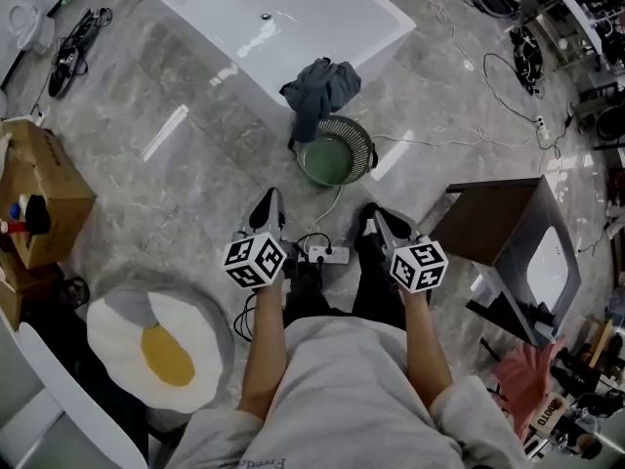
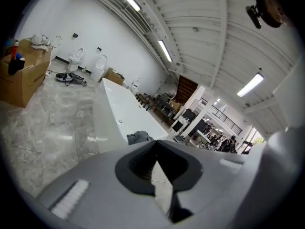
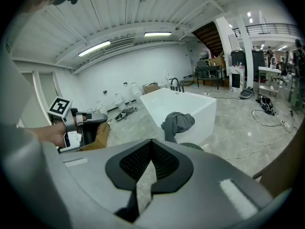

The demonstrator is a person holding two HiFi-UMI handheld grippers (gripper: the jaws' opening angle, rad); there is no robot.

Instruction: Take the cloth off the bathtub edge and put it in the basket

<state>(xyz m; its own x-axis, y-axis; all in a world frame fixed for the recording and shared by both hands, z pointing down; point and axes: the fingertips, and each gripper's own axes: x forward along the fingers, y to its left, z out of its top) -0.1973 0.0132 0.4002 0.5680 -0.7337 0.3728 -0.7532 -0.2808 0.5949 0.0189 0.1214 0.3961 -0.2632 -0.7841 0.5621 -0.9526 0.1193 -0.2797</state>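
Note:
A dark grey-blue cloth (image 1: 320, 91) hangs over the near corner of the white bathtub (image 1: 381, 42), with one end drooping toward the round basket (image 1: 366, 143) on the floor just below it. Both grippers are held close to the person's body, well short of the tub. My left gripper (image 1: 269, 203) is shut and empty, and my right gripper (image 1: 376, 218) is shut and empty beside it. In the right gripper view the cloth (image 3: 177, 123) lies straight ahead beyond the closed jaws (image 3: 151, 142). The left gripper view shows the cloth (image 2: 139, 137) just above its jaws (image 2: 155, 144).
A cardboard box (image 1: 39, 193) stands at the left and a fried-egg cushion (image 1: 161, 345) lies at the lower left. A dark side table (image 1: 498, 223) stands at the right. A power strip (image 1: 327, 255) lies by the person's feet, and cables (image 1: 508, 76) trail across the marble floor.

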